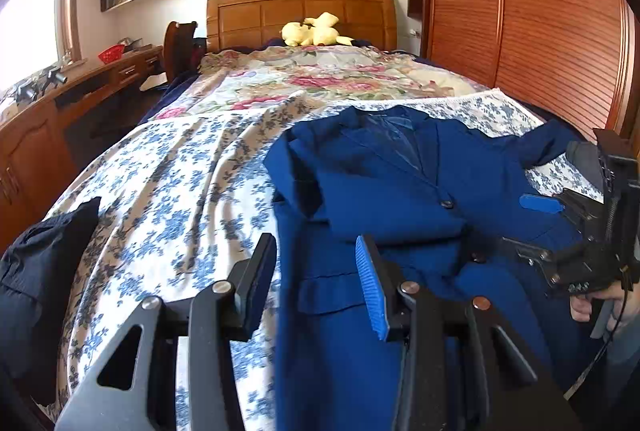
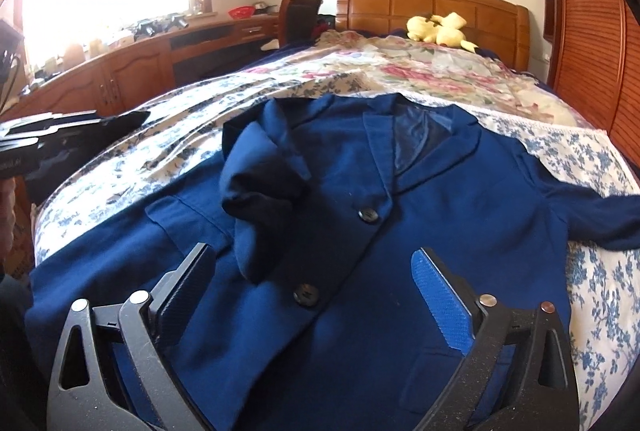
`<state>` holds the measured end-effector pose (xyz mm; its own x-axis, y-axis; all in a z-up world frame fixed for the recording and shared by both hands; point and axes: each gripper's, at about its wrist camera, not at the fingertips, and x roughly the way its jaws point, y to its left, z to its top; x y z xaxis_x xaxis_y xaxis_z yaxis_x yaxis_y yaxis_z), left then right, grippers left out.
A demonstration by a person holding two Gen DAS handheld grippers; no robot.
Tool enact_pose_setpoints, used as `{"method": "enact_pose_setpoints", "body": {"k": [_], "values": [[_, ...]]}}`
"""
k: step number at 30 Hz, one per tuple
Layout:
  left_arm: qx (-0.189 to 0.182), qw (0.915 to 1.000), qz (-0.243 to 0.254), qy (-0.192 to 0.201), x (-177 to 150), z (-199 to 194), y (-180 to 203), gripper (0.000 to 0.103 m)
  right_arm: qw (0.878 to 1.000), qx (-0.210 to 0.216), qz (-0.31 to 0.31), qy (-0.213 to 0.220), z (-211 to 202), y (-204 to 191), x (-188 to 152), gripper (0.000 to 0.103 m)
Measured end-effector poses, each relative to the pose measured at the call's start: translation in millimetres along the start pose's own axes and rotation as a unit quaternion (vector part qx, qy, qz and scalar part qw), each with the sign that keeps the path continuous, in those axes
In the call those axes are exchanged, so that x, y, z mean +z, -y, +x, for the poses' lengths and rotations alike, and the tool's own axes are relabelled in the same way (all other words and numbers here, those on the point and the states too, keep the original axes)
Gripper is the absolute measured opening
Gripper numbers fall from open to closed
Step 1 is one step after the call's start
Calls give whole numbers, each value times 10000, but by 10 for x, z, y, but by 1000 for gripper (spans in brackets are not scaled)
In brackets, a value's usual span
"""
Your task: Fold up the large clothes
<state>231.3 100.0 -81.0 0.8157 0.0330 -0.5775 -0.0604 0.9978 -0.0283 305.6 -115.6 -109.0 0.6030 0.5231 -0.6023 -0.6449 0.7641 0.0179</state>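
left gripper [image 1: 316, 279]: jaws partly spread, empty, over the near left edge of the blazer [image 1: 400, 199] | right gripper [image 2: 316, 295]: spread wide, empty, above its buttoned front | blazer: flat on the bed [image 1: 168, 191], one sleeve folded across the chest | handling: soft, fairly heavy, drapes; pinch at shoulder seam and hem
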Motion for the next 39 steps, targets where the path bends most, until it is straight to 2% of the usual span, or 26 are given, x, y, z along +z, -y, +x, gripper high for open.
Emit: {"method": "enact_pose_setpoints", "body": {"k": [3,7,13,19,22,23,24,26,29,32,34,37,39], "values": [[12,9999,-95,104,-67,-107,-150,40,9999,-43,-107,-68,78,-93,90,89],[173,9997,-42,136,-151,-192,-309,40,9995,-39,-283,-151,191,-258,238,84],[167,9993,-278,188,-254,-344,-580,40,9962,-69,-786,-368,453,-579,505,77],[159,9985,-456,257,-303,-454,-754,40,9862,-262,-1386,-864,842,-836,568,70],[163,9984,-471,278,-318,-479,-781,40,9786,-439,-1653,-1146,1008,-873,522,49],[154,9984,-475,282,-321,-484,-787,40,9744,-546,-1780,-1262,1066,-878,500,26],[153,9983,-476,283,-321,-485,-787,40,9710,-632,-1853,-1371,1104,-882,482,11],[163,9983,-482,292,-323,-486,-790,40,9696,-585,-1905,-1424,1101,-865,491,9],[148,9983,-490,293,-325,-488,-790,40,9789,-451,-1685,-1068,883,-795,616,7],[126,9983,-497,269,-334,-477,-778,40,9907,-284,-1274,-389,515,-651,803,6],[105,9984,-494,252,-335,-464,-758,40,9941,-306,-1040,-88,318,-534,895,6],[82,9985,-477,241,-331,-449,-722,40,9957,-525,-669,356,40,-283,950,6],[53,9986,-471,233,-329,-443,-693,40,9932,-1067,-369,284,-8,-47,939,6]]}}
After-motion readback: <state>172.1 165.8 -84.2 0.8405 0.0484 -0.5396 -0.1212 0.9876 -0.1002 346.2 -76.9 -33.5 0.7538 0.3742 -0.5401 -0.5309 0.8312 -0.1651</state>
